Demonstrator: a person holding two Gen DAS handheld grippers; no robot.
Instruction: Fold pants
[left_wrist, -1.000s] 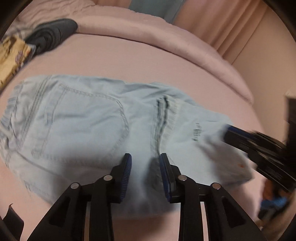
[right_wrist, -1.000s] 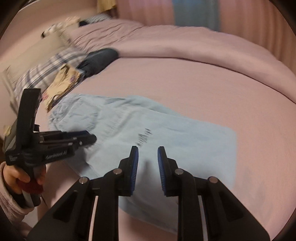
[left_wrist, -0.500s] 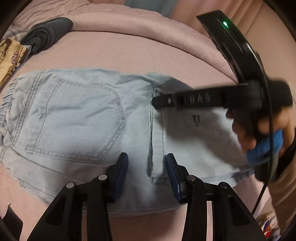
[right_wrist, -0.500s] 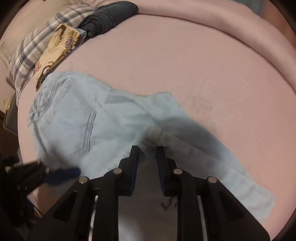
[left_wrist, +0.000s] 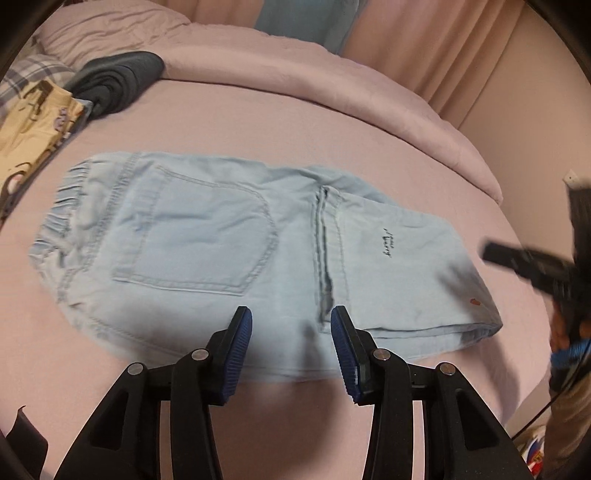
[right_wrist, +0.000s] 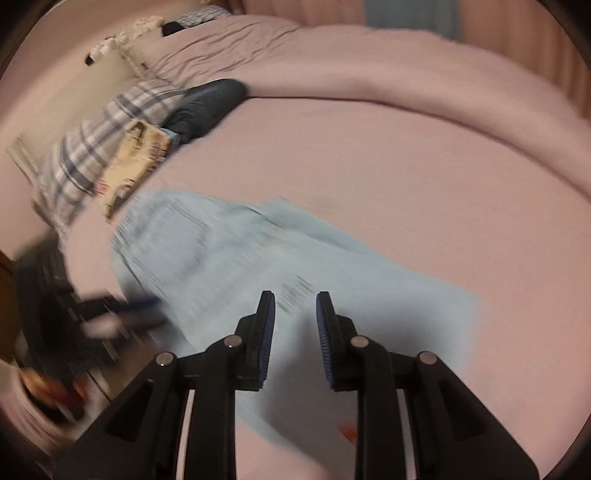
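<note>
Light blue denim pants (left_wrist: 229, 240) lie flat on the pink bed, legs folded over so the hem lies across the middle, waistband at the left. My left gripper (left_wrist: 291, 339) is open and empty, just above the pants' near edge. My right gripper (right_wrist: 295, 328) is open and empty, above the pants' folded right end (right_wrist: 332, 295); that view is motion blurred. The right gripper also shows at the right edge of the left wrist view (left_wrist: 532, 266), and the left gripper shows blurred at the left of the right wrist view (right_wrist: 110, 310).
A dark grey folded garment (left_wrist: 114, 79), a yellow printed cloth (left_wrist: 33, 122) and a plaid pillow (right_wrist: 96, 147) lie at the bed's far left. A rolled pink duvet (left_wrist: 332, 85) runs along the back. Curtains and wall stand behind.
The right gripper let go of the folded leg end over the pants' middle and pulled back to the right. My left gripper opened wider and stayed at the near edge.
</note>
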